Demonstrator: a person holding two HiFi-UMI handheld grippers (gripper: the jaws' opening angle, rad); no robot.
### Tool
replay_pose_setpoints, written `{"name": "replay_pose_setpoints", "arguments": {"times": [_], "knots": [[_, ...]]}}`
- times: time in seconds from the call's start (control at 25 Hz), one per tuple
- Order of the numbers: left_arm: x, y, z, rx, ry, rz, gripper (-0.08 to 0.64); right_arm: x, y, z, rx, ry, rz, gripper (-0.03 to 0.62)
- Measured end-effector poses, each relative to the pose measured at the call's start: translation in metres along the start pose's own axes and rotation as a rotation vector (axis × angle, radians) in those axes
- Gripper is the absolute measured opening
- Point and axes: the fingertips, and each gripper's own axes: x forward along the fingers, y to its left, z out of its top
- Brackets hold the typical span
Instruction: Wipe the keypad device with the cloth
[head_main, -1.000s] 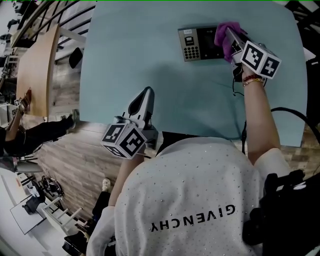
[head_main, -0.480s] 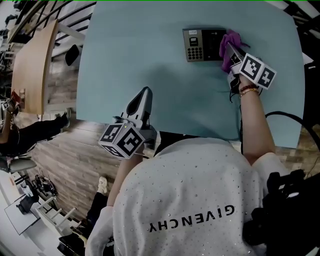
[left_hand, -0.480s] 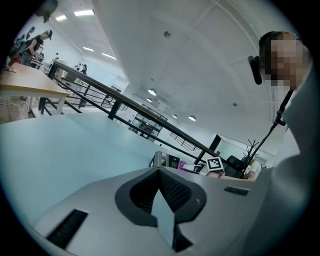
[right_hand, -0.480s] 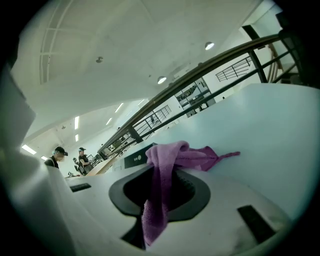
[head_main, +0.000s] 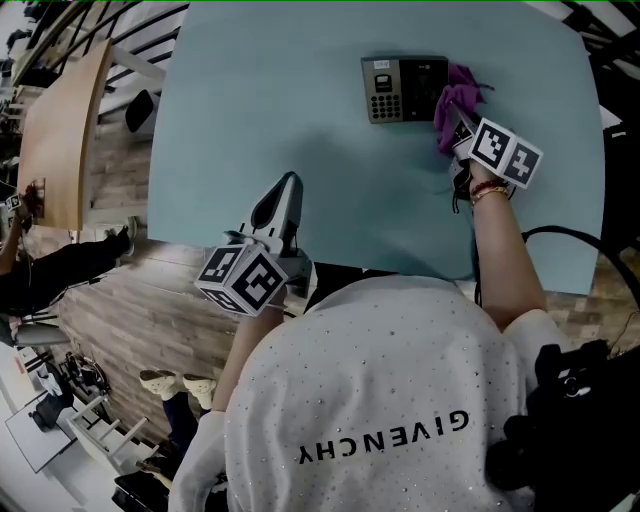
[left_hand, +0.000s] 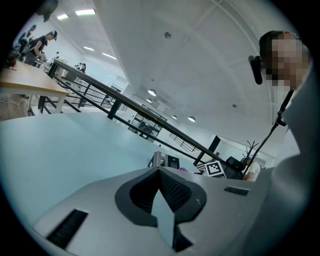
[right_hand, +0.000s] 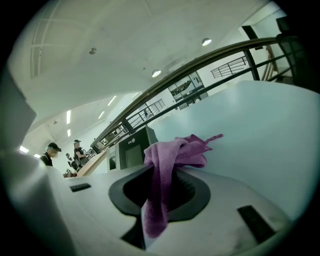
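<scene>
Drawn back toward the person since a second ago, the right gripper (head_main: 455, 118) now holds the purple cloth (head_main: 456, 95) at the right edge of the keypad device (head_main: 402, 88) rather than over its face, jaws clamped on the bunched fabric. The device lies flat at the far side of the pale blue tabletop (head_main: 300, 90). The left gripper (head_main: 289, 186) hangs over the near edge, well apart, jaws pressed together with nothing between them.
</scene>
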Motion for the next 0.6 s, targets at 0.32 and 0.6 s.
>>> {"name": "replay_pose_setpoints", "arguments": {"times": [0.32, 0.6], "knots": [[-0.004, 0.001, -0.003, -0.011, -0.01, 0.008, 0.0, -0.006, -0.007, -0.02, -0.059, 0.041, -0.073, 0.072], [-0.008, 0.009, 0.003, -0.042, -0.034, 0.01, 0.0, -0.013, -0.01, -0.029, -0.096, 0.067, -0.108, 0.072]]}}
